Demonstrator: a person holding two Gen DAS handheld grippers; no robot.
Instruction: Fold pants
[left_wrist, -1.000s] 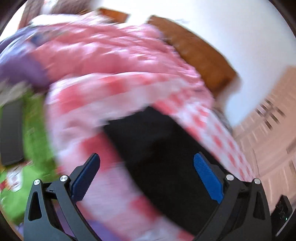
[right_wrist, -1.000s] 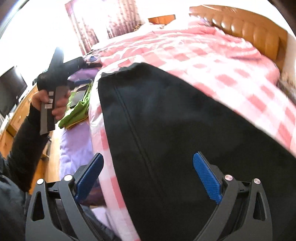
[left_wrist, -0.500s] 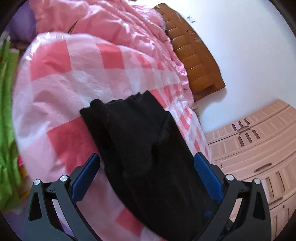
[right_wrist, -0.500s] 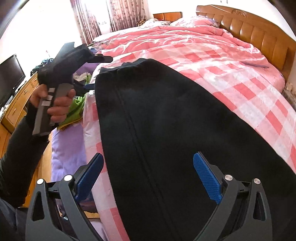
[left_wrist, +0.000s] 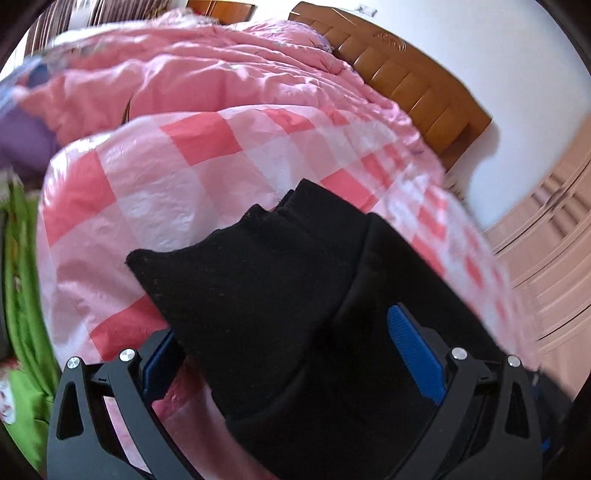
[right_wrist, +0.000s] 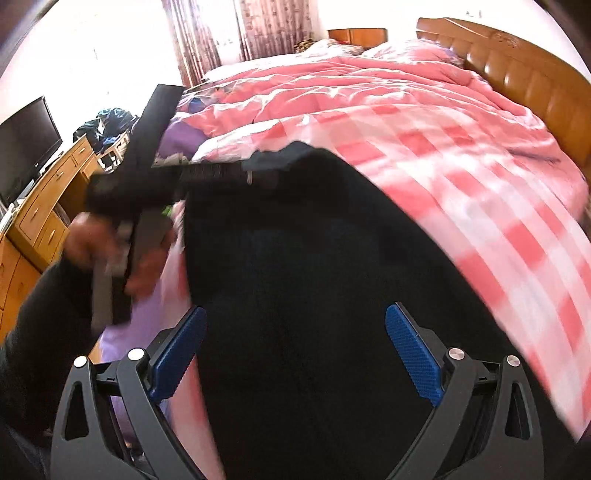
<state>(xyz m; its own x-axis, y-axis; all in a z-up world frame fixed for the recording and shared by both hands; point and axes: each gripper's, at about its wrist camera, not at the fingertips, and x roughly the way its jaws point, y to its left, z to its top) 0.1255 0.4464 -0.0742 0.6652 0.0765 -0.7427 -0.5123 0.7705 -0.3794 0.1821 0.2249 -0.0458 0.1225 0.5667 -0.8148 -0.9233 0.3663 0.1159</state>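
Black pants (left_wrist: 280, 295) lie on the pink checked quilt (left_wrist: 155, 173). One of their corners points left. My left gripper (left_wrist: 288, 354) is open and low over that end, with black cloth lying between its wide jaws and covering part of the left blue pad (left_wrist: 157, 363). In the right wrist view the pants (right_wrist: 314, 277) spread flat toward the far edge. My right gripper (right_wrist: 295, 350) hangs open above them, holding nothing. A hand (right_wrist: 110, 243) holds the left gripper (right_wrist: 255, 179) at the pants' far left corner, blurred.
A green cloth (left_wrist: 22, 295) and a purple sheet (right_wrist: 147, 317) lie off the quilt's left side. A wooden headboard (right_wrist: 517, 70) runs along the right. A wooden dresser (right_wrist: 44, 206) with a TV (right_wrist: 26, 147) stands at the left, and a wardrobe (left_wrist: 554, 258) at the right.
The left gripper has dropped and moved in onto the pants' corner, so cloth now lies between its jaws. The right gripper has stayed open above the pants.
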